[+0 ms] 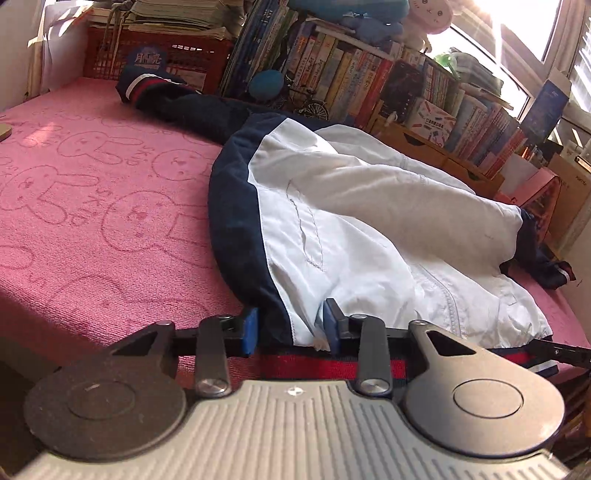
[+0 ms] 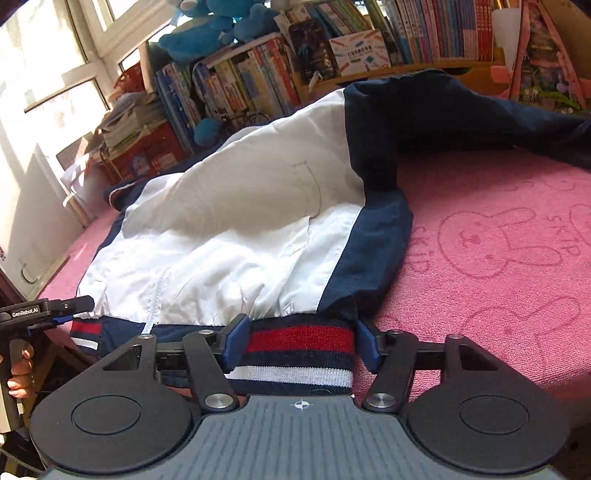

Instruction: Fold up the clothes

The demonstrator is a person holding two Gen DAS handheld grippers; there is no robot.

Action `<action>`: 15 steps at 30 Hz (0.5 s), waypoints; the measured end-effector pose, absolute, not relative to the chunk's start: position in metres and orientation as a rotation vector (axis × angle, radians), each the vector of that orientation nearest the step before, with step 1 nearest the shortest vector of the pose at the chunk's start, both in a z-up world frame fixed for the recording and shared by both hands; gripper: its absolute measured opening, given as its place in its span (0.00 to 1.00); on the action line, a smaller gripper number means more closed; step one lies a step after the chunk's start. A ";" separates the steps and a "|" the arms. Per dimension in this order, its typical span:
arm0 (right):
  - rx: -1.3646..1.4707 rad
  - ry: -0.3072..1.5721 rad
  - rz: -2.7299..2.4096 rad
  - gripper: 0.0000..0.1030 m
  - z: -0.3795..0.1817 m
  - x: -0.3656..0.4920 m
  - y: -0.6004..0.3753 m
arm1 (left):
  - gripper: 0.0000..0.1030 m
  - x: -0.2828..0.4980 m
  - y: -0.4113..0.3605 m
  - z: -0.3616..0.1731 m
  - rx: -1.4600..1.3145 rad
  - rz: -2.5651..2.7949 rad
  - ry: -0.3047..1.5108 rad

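jacket [image 1: 369, 221] hem, right claw [image 2: 297, 341] view shows hand [image 2: 18, 369]

Pink bunny-print bed cover [image 1: 92, 221]: wide open stretch on the side w/ the red crate [image 1: 155, 62], free to pass from near edge up to far edge. Far edge walled by rows of books [image 1: 351, 81] & plush toys [image 2: 207, 33], no way thru. White-and-navy jacket [image 1: 351, 221] humps up mid-bed; one navy sleeve [image 1: 177, 103] runs toward the crate corner, blocking that corner. Other side, in right wrist view: cover [image 2: 498, 240] open beside the jacket, 2nd sleeve [image 2: 480, 118] lying across the far part. Striped hem [image 2: 299, 350] sits along near edge.
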State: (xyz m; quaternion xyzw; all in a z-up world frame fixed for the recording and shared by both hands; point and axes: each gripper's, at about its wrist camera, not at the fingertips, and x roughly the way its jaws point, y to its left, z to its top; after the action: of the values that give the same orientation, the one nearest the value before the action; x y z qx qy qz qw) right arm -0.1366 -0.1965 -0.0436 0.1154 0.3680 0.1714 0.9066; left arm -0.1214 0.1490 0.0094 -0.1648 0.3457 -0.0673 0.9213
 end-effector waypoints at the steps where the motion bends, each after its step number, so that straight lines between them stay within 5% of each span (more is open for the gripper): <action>1: 0.253 0.761 0.385 0.32 -0.040 -0.141 -0.197 | 0.15 -0.125 0.150 0.011 -0.327 -0.157 0.719; 2: 0.272 0.758 0.424 0.25 -0.035 -0.146 -0.197 | 0.14 -0.129 0.151 0.013 -0.315 -0.177 0.727; 7: 0.311 0.746 0.680 0.24 -0.005 -0.189 -0.197 | 0.16 -0.148 0.155 0.021 -0.254 -0.272 0.768; 11: 0.070 0.929 0.668 0.33 -0.015 -0.205 -0.185 | 0.20 -0.163 0.158 0.027 -0.195 -0.341 0.804; 14: -0.125 1.049 0.563 0.35 -0.028 -0.209 -0.182 | 0.29 -0.166 0.169 0.035 -0.114 -0.324 0.797; 15: -0.145 1.025 0.548 0.41 -0.024 -0.210 -0.189 | 0.42 -0.164 0.179 0.046 -0.141 -0.324 0.749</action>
State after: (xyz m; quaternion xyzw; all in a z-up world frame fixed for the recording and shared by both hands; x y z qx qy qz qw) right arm -0.2099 -0.1885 -0.0236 -0.0683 0.4837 0.2586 0.8334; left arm -0.1644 0.1789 0.0455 -0.0687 0.3638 -0.1574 0.9155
